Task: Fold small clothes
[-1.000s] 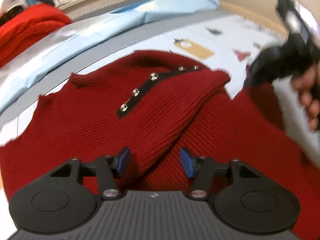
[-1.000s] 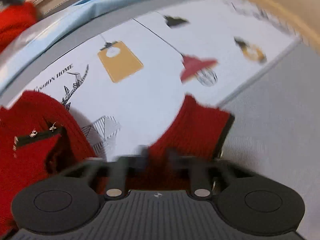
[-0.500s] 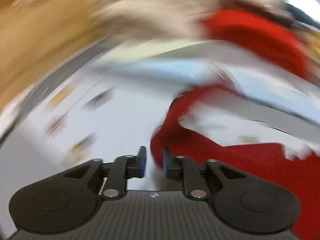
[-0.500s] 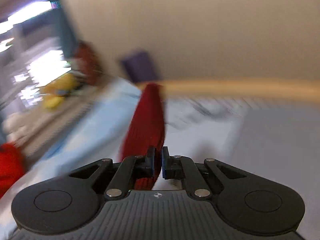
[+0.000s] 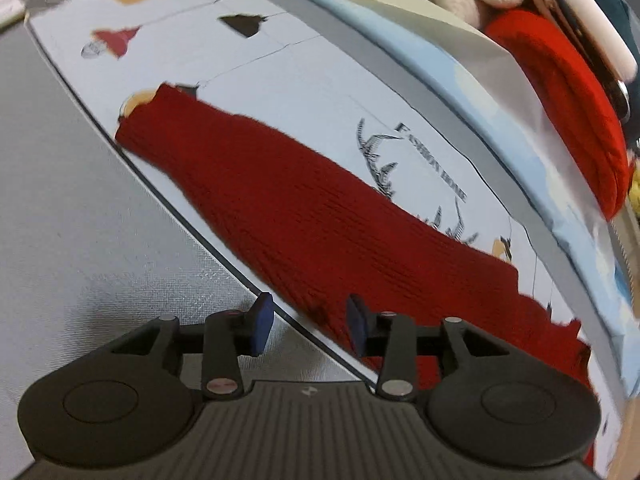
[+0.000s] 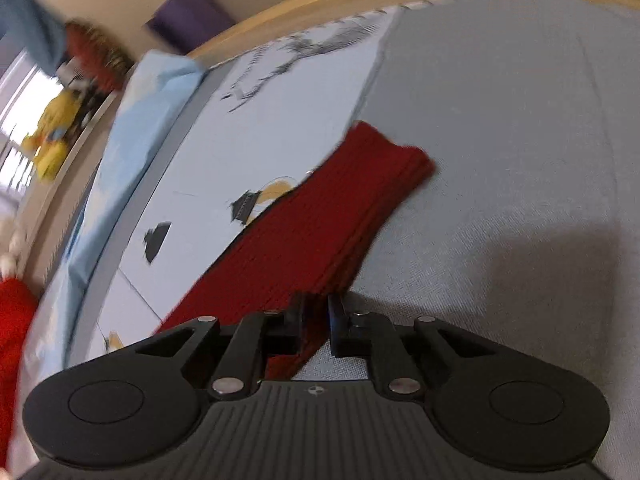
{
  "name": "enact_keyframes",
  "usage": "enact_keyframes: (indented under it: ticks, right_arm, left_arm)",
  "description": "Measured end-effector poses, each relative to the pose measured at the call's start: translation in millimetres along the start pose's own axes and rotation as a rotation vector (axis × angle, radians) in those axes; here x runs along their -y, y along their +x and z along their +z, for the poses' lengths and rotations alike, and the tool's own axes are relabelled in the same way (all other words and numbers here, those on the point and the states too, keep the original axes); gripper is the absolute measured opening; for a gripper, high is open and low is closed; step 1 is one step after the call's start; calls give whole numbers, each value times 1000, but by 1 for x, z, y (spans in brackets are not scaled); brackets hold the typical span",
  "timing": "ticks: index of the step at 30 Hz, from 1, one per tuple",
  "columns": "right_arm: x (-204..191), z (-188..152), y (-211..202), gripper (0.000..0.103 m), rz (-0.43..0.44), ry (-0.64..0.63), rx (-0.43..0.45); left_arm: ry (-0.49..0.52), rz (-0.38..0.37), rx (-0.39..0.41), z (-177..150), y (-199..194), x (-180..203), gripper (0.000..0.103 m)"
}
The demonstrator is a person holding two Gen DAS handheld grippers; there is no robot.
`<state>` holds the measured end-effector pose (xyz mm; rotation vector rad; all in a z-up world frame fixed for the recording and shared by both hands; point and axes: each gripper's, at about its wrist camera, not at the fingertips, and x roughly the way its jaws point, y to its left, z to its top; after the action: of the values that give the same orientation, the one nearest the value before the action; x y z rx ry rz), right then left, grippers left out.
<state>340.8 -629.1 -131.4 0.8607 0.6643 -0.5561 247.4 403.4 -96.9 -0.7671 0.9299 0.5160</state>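
The dark red knit garment (image 5: 304, 208) lies stretched across the pale printed sheet (image 5: 304, 80), its far cuff end at the sheet's edge where the grey cloth surface (image 5: 80, 200) begins. The left gripper (image 5: 307, 322) hangs over the garment's near edge, its blue-padded fingers (image 5: 260, 322) having just been opening and now moderately apart, not pressing on the knit. The right gripper (image 6: 318, 322) has its fingers drawn narrow on the garment's near edge, and a brighter red folded piece (image 5: 568, 104) lies far right

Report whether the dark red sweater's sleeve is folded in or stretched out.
Stretched out. The dark red sweater's sleeve lies straight across the printed mat, its cuff reaching the grey cloth.
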Motion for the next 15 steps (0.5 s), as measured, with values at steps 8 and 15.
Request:
enact_keyframes:
  ticks: [8,15]
  right_arm:
    - [25,25,-3,3,-182,102,136]
    - [-38,28,-12,40,-35,-124,146]
  left_arm:
    - [-202,-18,55,21,20,-43,52]
    - [-205,-18,78,36,35,-61,14]
